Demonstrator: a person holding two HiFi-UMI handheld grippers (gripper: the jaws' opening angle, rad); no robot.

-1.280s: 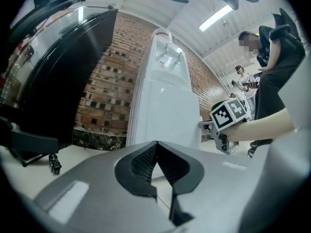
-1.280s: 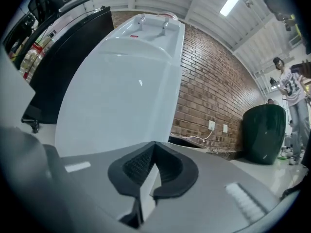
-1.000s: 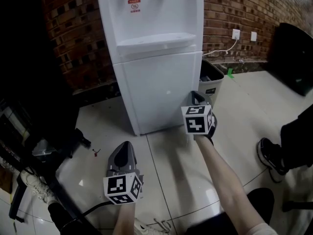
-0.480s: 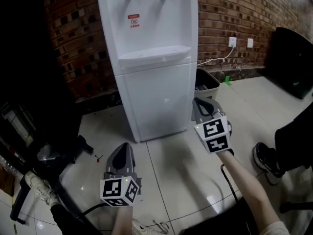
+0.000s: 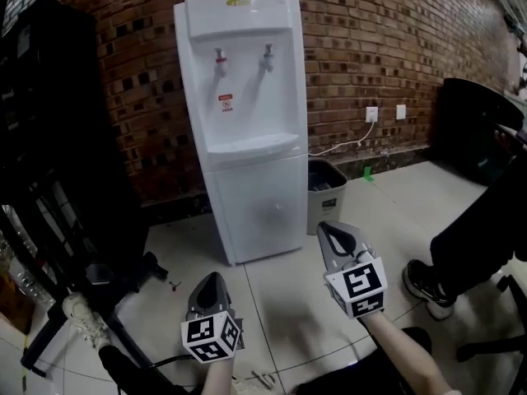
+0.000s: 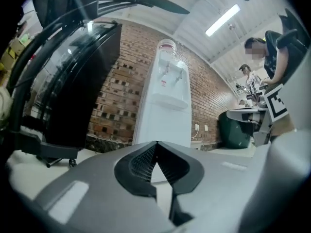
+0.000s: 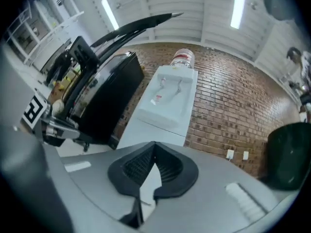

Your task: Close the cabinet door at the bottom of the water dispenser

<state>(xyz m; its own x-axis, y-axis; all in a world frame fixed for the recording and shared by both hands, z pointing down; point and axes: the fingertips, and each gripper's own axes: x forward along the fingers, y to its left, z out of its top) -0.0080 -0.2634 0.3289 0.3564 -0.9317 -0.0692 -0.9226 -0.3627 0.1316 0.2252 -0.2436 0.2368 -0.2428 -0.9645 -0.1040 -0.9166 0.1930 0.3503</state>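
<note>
A white water dispenser (image 5: 247,113) stands against the brick wall, two taps up high and a bottle on top. Its bottom cabinet door (image 5: 259,208) lies flush with the body, closed. My right gripper (image 5: 336,235) hangs in the air well in front of the door, apart from it, jaws shut and empty. My left gripper (image 5: 211,285) is lower and further left, over the floor, jaws shut with nothing in them. The dispenser (image 6: 165,106) also fills the middle of the left gripper view, and the dispenser (image 7: 163,106) shows ahead in the right gripper view.
A grey waste bin (image 5: 327,194) stands right of the dispenser, below wall sockets (image 5: 372,113). A tall black cabinet (image 5: 58,122) and black chair legs (image 5: 99,278) are at the left. A seated person's leg and shoe (image 5: 428,286) are at the right. White tiled floor (image 5: 280,303) lies between.
Both grippers have drawn back from the dispenser and risen; the right one moved furthest, away from the door. The view has tilted up, showing the whole dispenser.
</note>
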